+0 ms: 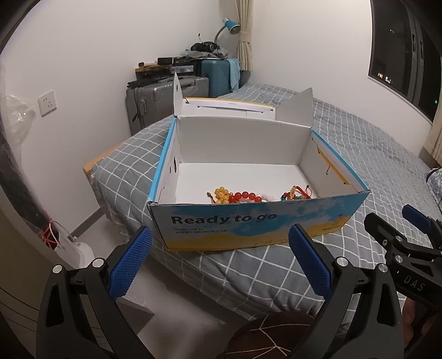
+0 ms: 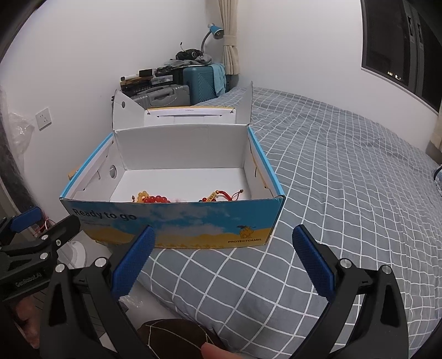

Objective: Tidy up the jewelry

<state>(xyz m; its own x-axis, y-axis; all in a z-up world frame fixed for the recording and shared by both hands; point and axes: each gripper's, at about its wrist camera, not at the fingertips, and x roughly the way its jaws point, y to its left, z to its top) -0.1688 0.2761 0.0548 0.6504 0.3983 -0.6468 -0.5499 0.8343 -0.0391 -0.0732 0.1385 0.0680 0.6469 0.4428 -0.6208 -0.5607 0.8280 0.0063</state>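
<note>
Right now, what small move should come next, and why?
Probably bring the right gripper forward over the box rim toward the beads: both grippers are open and empty, short of the box, and the beads lie against its near wall.

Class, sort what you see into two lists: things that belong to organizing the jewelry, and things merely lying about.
Belongs to the job:
shoe box
bead bracelets
left gripper
right gripper

Lying about:
suitcases
desk lamp
wall socket
</note>
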